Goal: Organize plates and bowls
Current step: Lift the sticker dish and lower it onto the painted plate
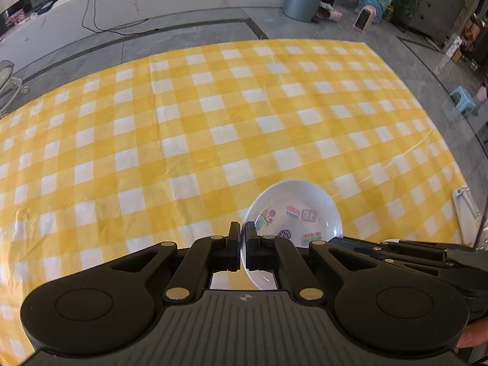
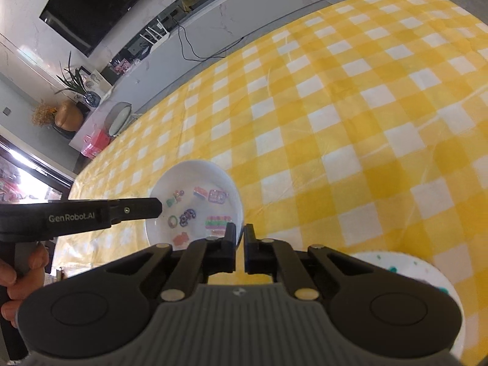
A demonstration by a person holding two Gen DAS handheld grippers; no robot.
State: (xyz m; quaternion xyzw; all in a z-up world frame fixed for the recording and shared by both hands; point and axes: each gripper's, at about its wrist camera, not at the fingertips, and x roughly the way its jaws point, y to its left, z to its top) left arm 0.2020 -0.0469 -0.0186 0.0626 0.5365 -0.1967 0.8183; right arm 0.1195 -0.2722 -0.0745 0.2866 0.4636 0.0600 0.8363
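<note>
Bowl (image 1: 292, 213) rim pinched by both tongs; tablecloth (image 1: 183, 122) beyond.

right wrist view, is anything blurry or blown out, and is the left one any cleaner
Right wrist view: the speckled plate at the lower right is soft, the doorway at the far left is blown out, and the tablecloth edge bows from fisheye. Left wrist view: sharper overall; the bowl is crisp, with the cloth's grid curving the same way.

"GenRobot.AI" printed white on left gripper (image 2: 152, 209) body side.
</note>
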